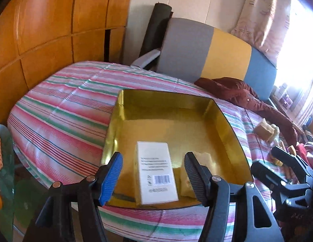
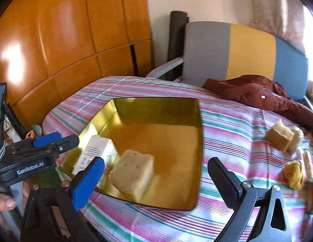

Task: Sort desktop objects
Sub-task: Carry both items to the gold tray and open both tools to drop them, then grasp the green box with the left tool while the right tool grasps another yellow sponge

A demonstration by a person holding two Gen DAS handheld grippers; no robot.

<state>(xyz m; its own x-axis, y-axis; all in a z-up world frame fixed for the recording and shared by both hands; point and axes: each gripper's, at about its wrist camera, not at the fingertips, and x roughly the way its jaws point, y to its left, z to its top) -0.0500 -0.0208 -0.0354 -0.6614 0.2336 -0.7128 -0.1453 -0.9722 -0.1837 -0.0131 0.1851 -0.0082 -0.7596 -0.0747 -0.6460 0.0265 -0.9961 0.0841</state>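
A shiny gold tray [image 1: 227, 125] [image 2: 198, 141] lies on the striped cloth. In it lie a white box with a barcode [image 1: 156, 173] [image 2: 97, 151] and a pale sponge-like block [image 2: 132, 173], partly hidden in the left wrist view [image 1: 204, 157]. My left gripper [image 1: 154, 173] is open, its fingers either side of the white box at the tray's near edge. My right gripper [image 2: 158, 179] is open and empty over the tray's near right part, beside the block. The left gripper also shows at the left of the right wrist view [image 2: 47, 143].
More pale blocks [image 2: 281, 139] [image 1: 265, 130] and a yellow fabric item [image 2: 293, 173] lie on the cloth to the right. A maroon jacket [image 2: 257, 92] lies at the back before a grey, yellow and blue headboard [image 2: 247, 50]. Wooden cabinets [image 2: 65, 40] stand at the left.
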